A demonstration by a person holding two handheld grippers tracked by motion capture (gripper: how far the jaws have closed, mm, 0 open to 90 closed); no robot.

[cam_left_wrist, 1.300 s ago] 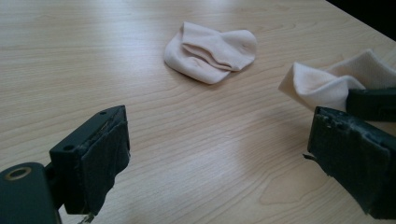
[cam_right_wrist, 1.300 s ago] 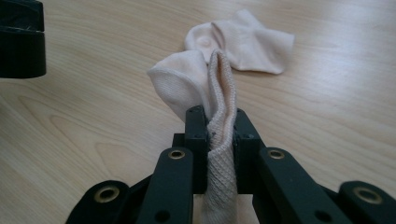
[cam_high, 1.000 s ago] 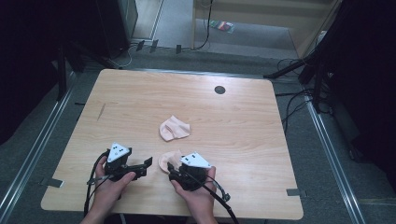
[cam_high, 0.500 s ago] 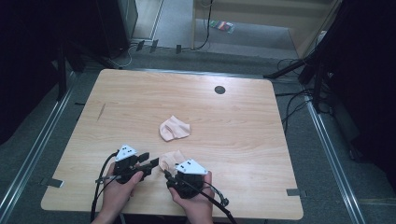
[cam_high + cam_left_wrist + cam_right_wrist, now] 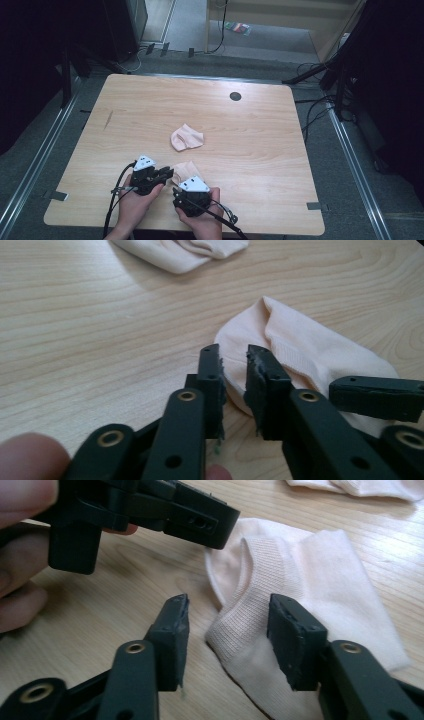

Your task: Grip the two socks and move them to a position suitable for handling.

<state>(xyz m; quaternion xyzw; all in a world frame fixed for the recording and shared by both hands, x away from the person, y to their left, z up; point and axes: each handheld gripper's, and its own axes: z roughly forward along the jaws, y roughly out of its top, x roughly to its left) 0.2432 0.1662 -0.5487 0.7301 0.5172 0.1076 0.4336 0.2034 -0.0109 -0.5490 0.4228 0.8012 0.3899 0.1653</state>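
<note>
Both your grippers straddle the near pale-pink ribbed cotton sock's (image 5: 300, 580) cuff edge: left gripper (image 5: 233, 372) fingers narrowed, right gripper (image 5: 227, 630) fingers wider, both just closing, neither pinching yet.

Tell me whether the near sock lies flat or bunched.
Mostly flat: the near sock lies spread on the table, with only its ribbed cuff edge raised.

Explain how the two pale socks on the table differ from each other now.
The near sock lies at the table's front edge between both grippers; the far sock lies alone, nearer the middle. The near sock lies flat with its ribbed cuff showing; the far sock is bunched and folded. Both are the same pale peach colour.
</note>
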